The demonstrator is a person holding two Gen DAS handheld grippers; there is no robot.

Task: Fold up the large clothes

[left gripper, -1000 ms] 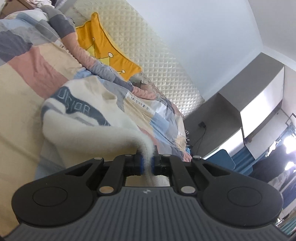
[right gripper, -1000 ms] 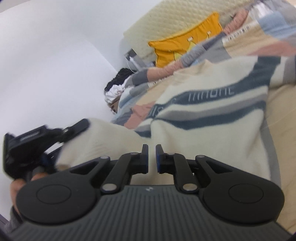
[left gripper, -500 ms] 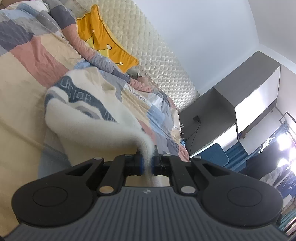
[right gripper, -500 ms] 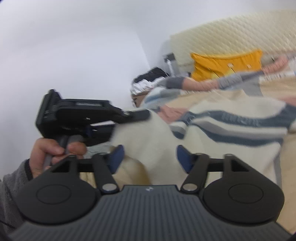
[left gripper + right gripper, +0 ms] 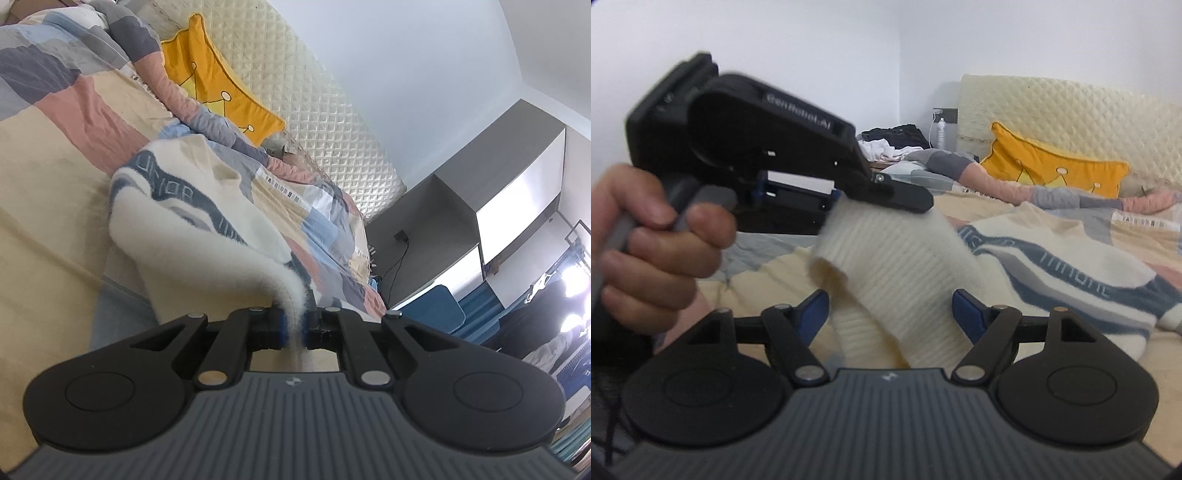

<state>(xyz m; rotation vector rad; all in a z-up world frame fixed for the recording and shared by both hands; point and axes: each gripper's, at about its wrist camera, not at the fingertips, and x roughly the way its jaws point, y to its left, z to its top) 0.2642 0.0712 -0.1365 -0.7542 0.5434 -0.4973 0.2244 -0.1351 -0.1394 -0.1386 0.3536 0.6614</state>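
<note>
**Hem could slip before I catch it**

My left tool point(image 5: 293, 328) pinches the sweater point(image 5: 192, 229) hem, lifted off the bed point(image 5: 44, 155). My right tool point(image 5: 890, 314) gapes wide around the hem, not gripping. Close off-centre and I bunch the fold.
</note>
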